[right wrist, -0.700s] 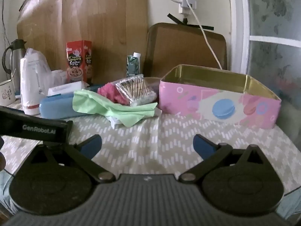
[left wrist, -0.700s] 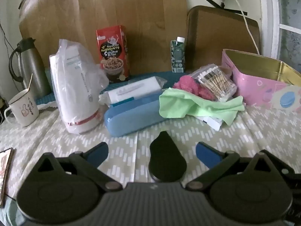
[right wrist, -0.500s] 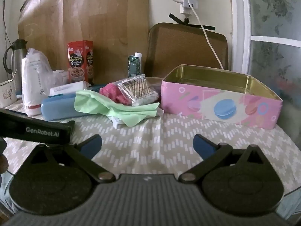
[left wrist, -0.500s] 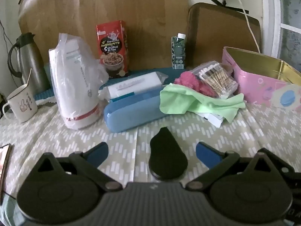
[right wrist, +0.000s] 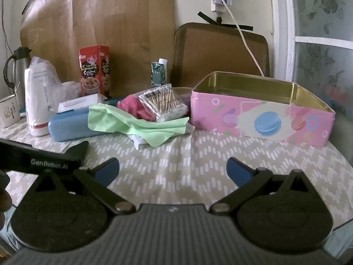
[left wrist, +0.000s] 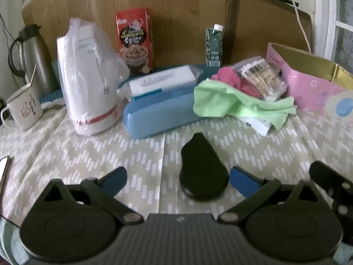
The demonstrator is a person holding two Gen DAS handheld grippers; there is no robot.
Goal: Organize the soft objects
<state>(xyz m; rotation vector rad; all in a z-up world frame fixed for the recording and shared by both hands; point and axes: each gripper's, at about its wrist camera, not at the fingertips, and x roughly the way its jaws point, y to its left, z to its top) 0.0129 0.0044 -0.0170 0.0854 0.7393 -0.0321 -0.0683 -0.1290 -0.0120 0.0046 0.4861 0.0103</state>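
Observation:
A light green cloth [left wrist: 233, 106] [right wrist: 134, 123] lies crumpled on the table in front of a pink fluffy cloth [left wrist: 231, 78] [right wrist: 134, 108] and a clear packet of cotton swabs [left wrist: 262, 79] [right wrist: 164, 105]. An open pink tin [left wrist: 313, 84] [right wrist: 260, 119] stands to their right. My left gripper [left wrist: 177, 182] is open and empty, low over the tablecloth, with a black teardrop-shaped object [left wrist: 201, 172] between its fingers. My right gripper [right wrist: 173, 171] is open and empty, in front of the tin and cloths.
A blue case [left wrist: 161, 112], a white box [left wrist: 163, 81], a white plastic bag [left wrist: 88, 77], a mug [left wrist: 24, 108], a thermos [left wrist: 33, 55], a red carton [left wrist: 135, 39] and a small green carton [left wrist: 214, 44] stand at left and back. The left gripper's body [right wrist: 39, 156] shows in the right wrist view.
Both grippers have moved slightly forward and higher over the table; the objects sit a little lower in view. Nothing was grasped or moved.

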